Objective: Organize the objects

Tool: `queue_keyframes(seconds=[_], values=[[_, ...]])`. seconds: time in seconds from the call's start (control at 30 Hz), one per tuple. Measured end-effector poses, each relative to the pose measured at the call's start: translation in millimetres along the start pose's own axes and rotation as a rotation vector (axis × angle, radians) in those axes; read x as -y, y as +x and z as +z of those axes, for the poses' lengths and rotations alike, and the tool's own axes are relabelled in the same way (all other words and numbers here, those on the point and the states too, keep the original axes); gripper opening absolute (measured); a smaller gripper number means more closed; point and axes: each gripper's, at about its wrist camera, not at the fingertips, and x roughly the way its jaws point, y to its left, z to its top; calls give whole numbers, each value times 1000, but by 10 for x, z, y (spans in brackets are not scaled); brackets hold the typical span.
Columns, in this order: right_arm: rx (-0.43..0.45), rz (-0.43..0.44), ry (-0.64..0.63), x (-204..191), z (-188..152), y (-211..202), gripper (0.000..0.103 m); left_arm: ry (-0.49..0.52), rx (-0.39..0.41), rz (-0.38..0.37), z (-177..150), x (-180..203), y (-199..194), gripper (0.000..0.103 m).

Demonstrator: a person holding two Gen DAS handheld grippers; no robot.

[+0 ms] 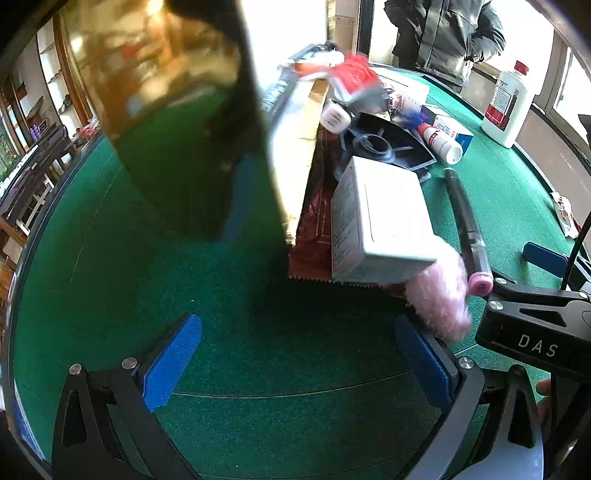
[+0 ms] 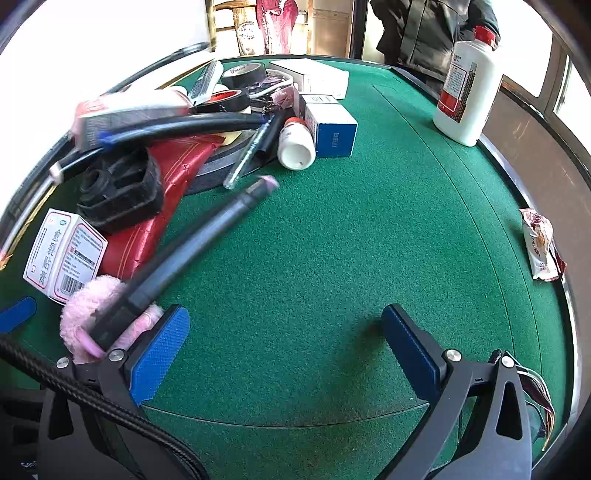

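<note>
A heap of objects lies on the green table (image 1: 258, 332): a white medicine box (image 1: 380, 221), a red foil packet (image 1: 314, 221), a black rubber part (image 1: 376, 146), a pink fluffy item (image 1: 443, 299) and a dark pen with pink ends (image 1: 469, 229). My left gripper (image 1: 295, 362) is open and empty in front of the heap. A blurred gold and dark object (image 1: 177, 122) fills the upper left, close to the camera. My right gripper (image 2: 284, 350) is open and empty over bare felt; the pen (image 2: 192, 243) lies beside its left finger (image 2: 159, 354).
A white bottle with a red cap (image 2: 467, 85) stands at the far right. A blue and white box (image 2: 332, 131), a small white bottle (image 2: 295, 146), tape rolls (image 2: 236, 88) and a snack packet (image 2: 539, 245) lie around. A person (image 2: 424, 29) stands behind the table.
</note>
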Motion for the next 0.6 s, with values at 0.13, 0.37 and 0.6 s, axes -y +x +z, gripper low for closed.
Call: queue_keyframes(seconds=[0.13,0.37,0.6], values=[[0,0,0,-7,1,-2,103,0,0,0,1,4,1,102],[0,0,0,-10,-6,1,103,1,0,-1,0,19,3,102],[0,0,0,-16,-12,-1,103,1,0,-1,0,32,3,102]])
